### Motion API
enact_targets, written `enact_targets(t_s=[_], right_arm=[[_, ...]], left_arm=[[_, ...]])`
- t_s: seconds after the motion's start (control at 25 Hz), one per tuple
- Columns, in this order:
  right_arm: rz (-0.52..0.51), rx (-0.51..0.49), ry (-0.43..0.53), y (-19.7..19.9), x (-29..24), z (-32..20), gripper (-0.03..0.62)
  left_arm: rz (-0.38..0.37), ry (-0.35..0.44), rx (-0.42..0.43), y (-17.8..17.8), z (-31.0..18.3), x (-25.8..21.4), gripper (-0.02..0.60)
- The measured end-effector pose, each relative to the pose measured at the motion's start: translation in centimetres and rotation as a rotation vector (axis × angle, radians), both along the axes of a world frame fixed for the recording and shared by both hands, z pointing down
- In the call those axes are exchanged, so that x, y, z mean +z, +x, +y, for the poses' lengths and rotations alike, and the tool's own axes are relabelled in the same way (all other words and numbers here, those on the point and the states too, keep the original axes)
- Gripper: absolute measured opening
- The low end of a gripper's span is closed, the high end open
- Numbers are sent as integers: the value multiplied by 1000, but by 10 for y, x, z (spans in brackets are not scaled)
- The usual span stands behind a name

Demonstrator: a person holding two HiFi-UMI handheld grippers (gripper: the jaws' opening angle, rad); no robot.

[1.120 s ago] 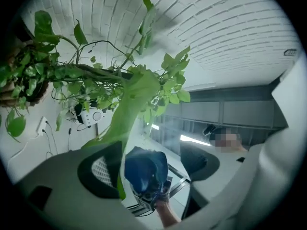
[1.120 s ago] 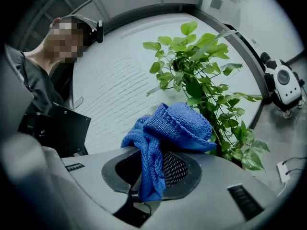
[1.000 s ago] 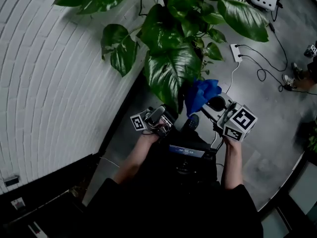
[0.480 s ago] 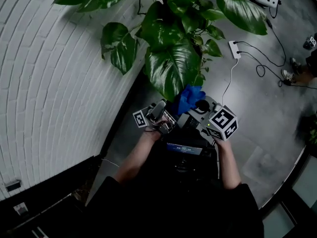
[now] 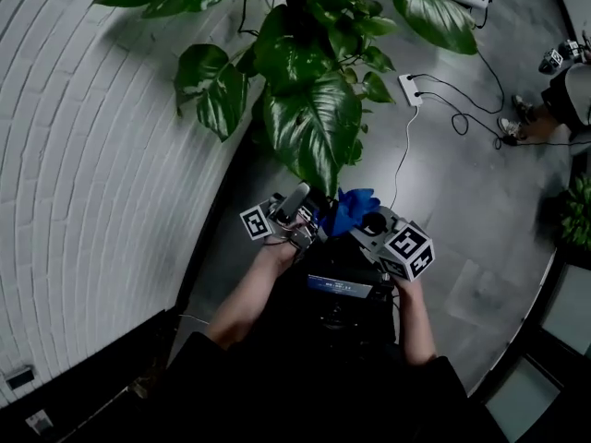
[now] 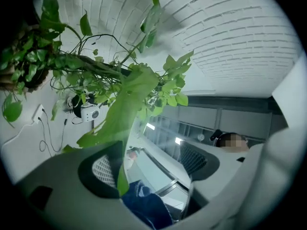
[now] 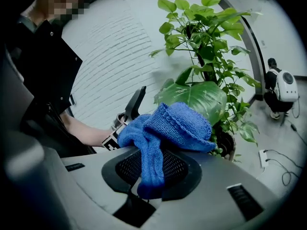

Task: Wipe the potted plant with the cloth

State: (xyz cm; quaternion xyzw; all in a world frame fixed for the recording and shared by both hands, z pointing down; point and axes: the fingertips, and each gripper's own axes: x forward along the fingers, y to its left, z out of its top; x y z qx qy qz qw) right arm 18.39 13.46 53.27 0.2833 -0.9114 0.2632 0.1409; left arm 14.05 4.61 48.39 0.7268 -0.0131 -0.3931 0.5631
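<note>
One leaf [image 6: 125, 114] tip hangs between parted left gripper [image 6: 153, 163] jaws, cloth [image 6: 146, 206] alongside

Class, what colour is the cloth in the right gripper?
Blue; the cloth shows best in the right gripper view.

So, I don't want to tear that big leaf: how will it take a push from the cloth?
The big leaf would probably bend away: it hangs free, its tip between the left gripper's open jaws. Its glossy face looks slick, so the blue knitted cloth, clamped in the right gripper, may slide rather than drag.
</note>
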Motion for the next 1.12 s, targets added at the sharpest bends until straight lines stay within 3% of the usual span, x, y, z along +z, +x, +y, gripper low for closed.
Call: enact_targets(t_s=[0.24, 0.36, 0.48, 0.64, 0.84, 0.96, 1.12], right_arm=[[-17, 199, -4, 42, -21, 25, 109], [-32, 282, 50, 63, -49, 11, 107], [-46, 304, 143, 73, -83, -22, 107], [-85, 266, 247, 67, -118, -87, 109], [-67, 91, 293, 41, -126, -144, 108], [-57, 1, 309, 27, -124, -176, 109], [-45, -69, 276, 17, -108, -216, 107]], left_arm=[[-179, 72, -15, -27, 9, 16, 379], [-217, 100, -78, -52, 0, 11, 378], [-250, 130, -144, -71, -12, 0, 377], [-289, 171, -189, -72, -42, -12, 380], [-312, 191, -205, -49, -77, -20, 449], [-372, 224, -196, -35, -99, -19, 451], [-378, 238, -189, -21, -118, -22, 451]])
